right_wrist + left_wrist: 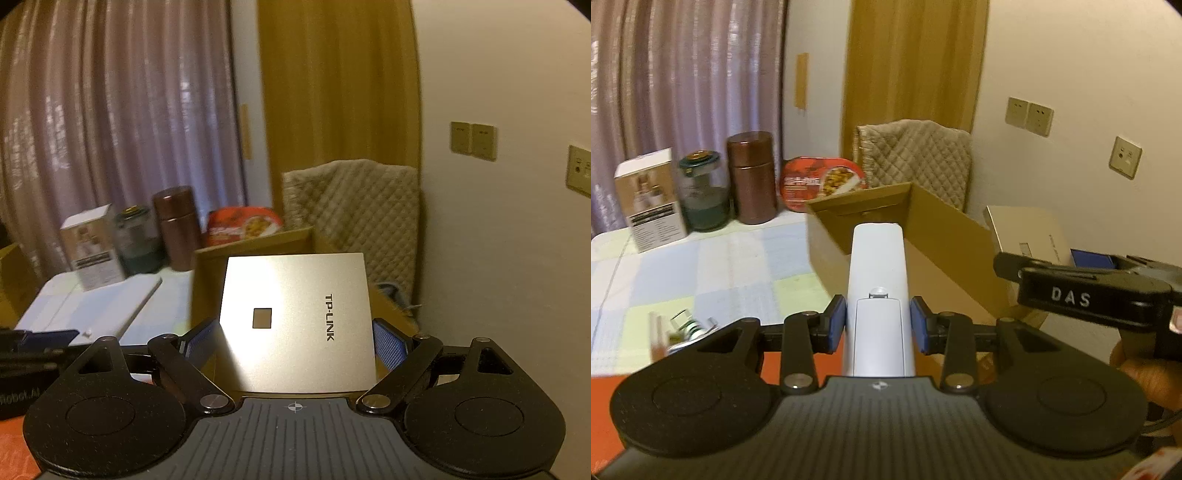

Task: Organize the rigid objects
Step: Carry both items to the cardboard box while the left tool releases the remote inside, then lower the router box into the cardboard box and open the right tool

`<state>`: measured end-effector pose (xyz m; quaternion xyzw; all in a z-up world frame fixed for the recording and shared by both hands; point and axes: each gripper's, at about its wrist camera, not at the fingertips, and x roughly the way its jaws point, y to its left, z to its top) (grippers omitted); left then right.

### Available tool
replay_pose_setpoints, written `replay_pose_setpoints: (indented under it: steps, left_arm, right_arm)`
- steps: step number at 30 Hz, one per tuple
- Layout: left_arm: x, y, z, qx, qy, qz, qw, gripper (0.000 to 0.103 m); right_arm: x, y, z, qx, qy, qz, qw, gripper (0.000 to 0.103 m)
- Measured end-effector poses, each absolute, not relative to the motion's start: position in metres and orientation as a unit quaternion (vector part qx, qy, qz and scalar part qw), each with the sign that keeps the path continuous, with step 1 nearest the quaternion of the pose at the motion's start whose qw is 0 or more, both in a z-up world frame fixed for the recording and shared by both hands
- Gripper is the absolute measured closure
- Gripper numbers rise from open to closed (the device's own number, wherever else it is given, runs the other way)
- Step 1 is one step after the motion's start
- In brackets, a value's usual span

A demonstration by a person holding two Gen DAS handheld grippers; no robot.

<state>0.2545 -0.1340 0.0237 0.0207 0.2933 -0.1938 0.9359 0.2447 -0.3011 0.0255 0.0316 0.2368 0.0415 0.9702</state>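
The left tool [878, 328] is clenched narrowly on a white remote control [877, 291], its 2 blue pads [837, 325] pressed against the remote's sides near the battery cover, with the remote's far end reaching out over the near edge of an open cardboard box [923, 236]. The right tool [297, 343] is spread wide and grasps a flat silver box marked TP-LINK [295, 321], a blue pad [388, 347] being set against each of its 2 side edges; the silver box is held level and raised in front of the cardboard box [255, 243]. In the left wrist view the right tool is seen at the right edge with the silver box [1027, 232] carried beside the cardboard box, and part of a hand [1137, 373] is visible below it. The cardboard box stands on a table [701, 266] covered by a pale checked cloth. At the table's far left, 1 white carton [650, 199], 1 glass jar [701, 192] and 1 copper-coloured canister [751, 179] are lined up, with a red food tray [823, 182] just right of them. A quilted beige cover [919, 155] is draped behind the cardboard box. A small blurred object [687, 326] lies on the table at the near left; what it is cannot be told.
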Motion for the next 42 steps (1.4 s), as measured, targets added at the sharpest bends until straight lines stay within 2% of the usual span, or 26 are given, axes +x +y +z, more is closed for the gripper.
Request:
replay_pose_setpoints:
  steps: [22, 24, 35, 42]
  left_arm:
    - [0.311, -0.186, -0.009, 0.021, 0.315, -0.244, 0.917, 0.068]
    - [0.313, -0.182, -0.009, 0.012, 0.316, -0.237, 0.918, 0.066]
    - [0.285, -0.113, 0.021, 0.029, 0.305, -0.176, 0.935, 0.066]
    - [0.269, -0.068, 0.009, 0.03, 0.317, -0.132, 0.939, 0.066]
  right_arm:
    - [0.282, -0.348, -0.003, 0.08, 0.273, -0.002, 0.959, 0.018]
    - [0.283, -0.35, -0.004, 0.085, 0.275, -0.005, 0.958, 0.018]
    - [0.281, -0.338, -0.005, 0.094, 0.276, 0.025, 0.956, 0.018]
    - [0.283, -0.323, -0.008, 0.076, 0.283, 0.042, 0.955, 0.018]
